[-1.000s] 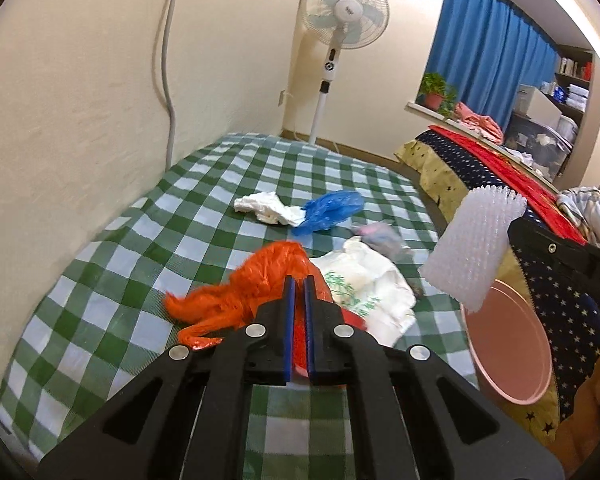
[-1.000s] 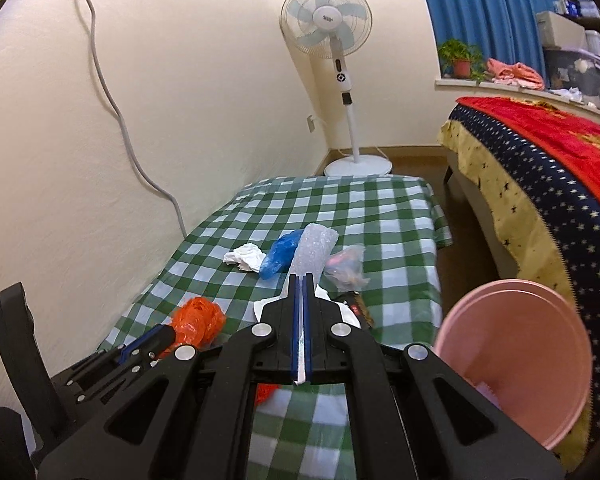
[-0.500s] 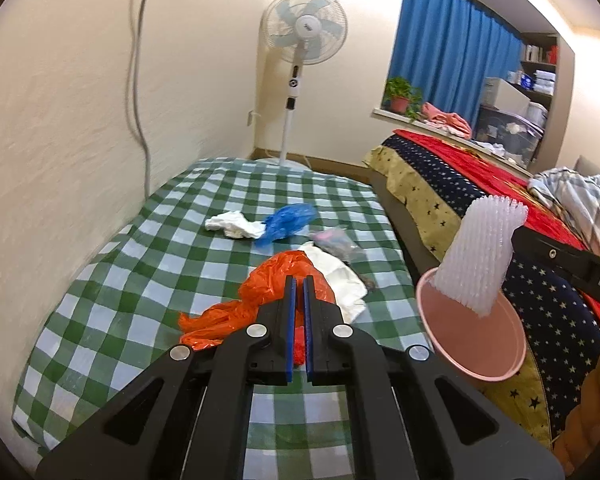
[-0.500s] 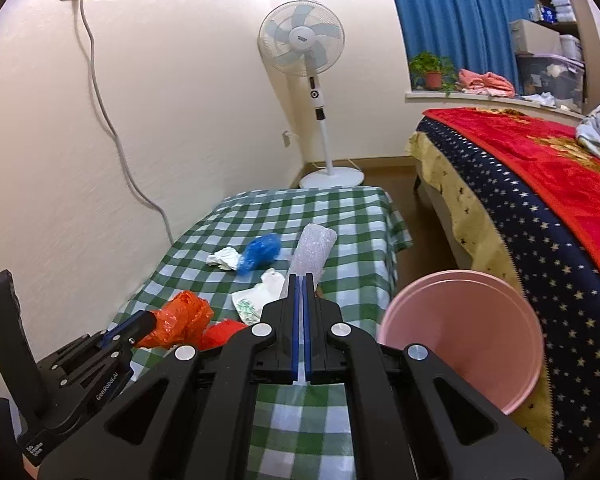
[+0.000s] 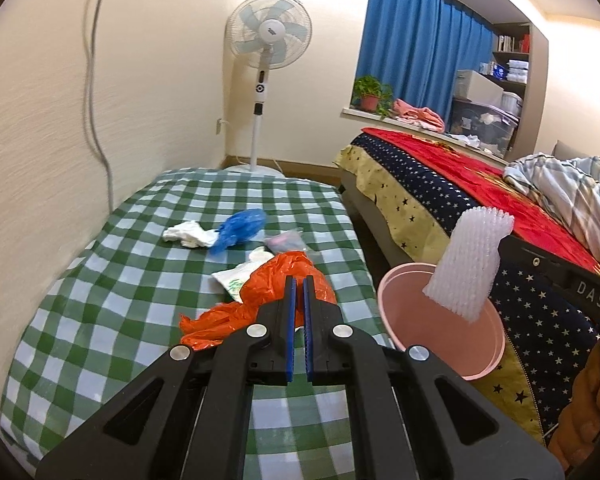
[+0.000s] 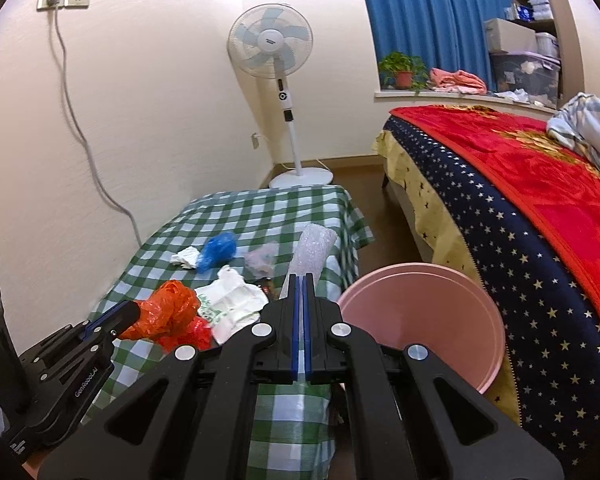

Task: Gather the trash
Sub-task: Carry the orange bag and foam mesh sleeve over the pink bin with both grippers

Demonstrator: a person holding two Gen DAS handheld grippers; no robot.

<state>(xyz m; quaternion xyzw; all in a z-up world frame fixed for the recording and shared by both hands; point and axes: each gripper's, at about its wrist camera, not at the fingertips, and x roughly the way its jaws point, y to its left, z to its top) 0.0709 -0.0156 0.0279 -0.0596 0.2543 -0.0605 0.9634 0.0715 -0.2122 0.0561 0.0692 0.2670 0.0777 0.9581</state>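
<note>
— What's the left gripper (image 5: pixel 299 280) got?

— An orange plastic bag (image 5: pixel 274 292). Its blue pads are pinched down narrow on a fold of it, and the rest of the bag bunches up ahead of the tips and trails off to their left, over the green checked cloth (image 5: pixel 100 292).

— And the right gripper (image 6: pixel 302 278)?

— Clamped tight too, on a white foam net sleeve (image 6: pixel 314 254). The sleeve sticks straight out past the fingertips. From the left gripper's side you see the sleeve's lower end over the mouth of the pink bin (image 5: pixel 404 312), which stands just to the right of the left gripper and ahead-right of the right one, between the checked cloth and the starry bedspread (image 6: pixel 520 280).

— Is the sleeve touching the bin?

— Can't tell; it overlaps the rim from here, that's all.

— What's loose on the cloth?

— Ahead of both tools: a white bag with green print (image 6: pixel 236 300) closest, partly behind the orange one; a small clear packet (image 6: pixel 262 258) beyond it; then a blue bag (image 5: pixel 240 230) with a crumpled white tissue (image 5: pixel 188 234) touching its left side, farthest out.

— Anything behind all that?

— A standing fan (image 6: pixel 270 46) against the wall past the far end of the cloth, and blue curtains (image 5: pixel 416 64) off to the right.
</note>
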